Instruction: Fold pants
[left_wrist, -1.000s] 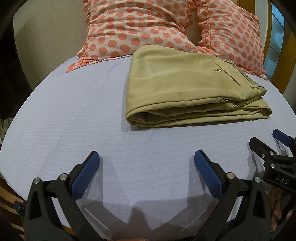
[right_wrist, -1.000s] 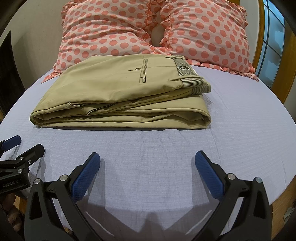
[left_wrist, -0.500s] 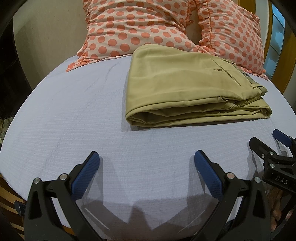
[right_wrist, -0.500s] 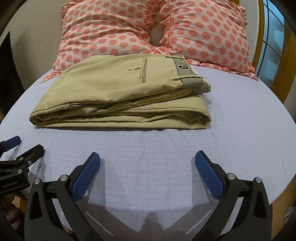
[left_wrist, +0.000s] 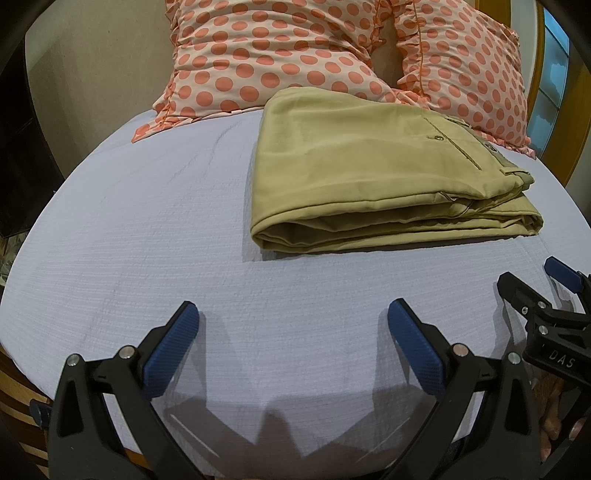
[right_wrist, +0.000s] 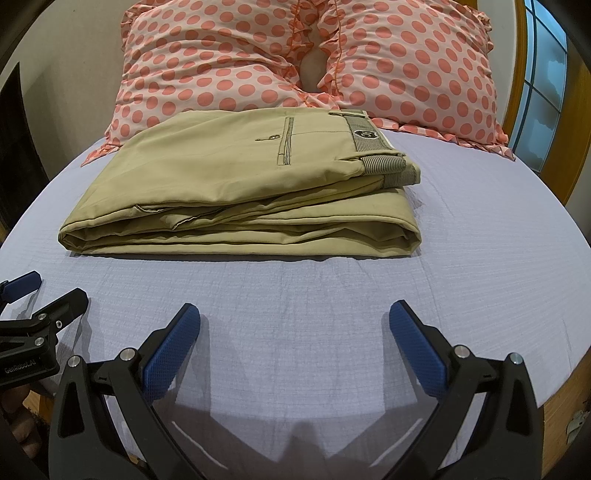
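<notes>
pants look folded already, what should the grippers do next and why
Probably just back both away: the khaki cotton pants lie in a compact folded stack on the lilac bedsheet, and the left gripper and right gripper are open, touching nothing.

Looking from low over the near edge of the bed sheet (left_wrist: 147, 229), forward along the left gripper (left_wrist: 293, 325), toward the pillows (left_wrist: 258, 55); folded pants (left_wrist: 369, 177) lying ahead and to the right of this claw. Looking the same way along the right gripper (right_wrist: 294, 325), with the pants ahead and slightly left. Sharing the pants, pillows and sheet in both views, and catching the other claw at the side edge of each.
</notes>
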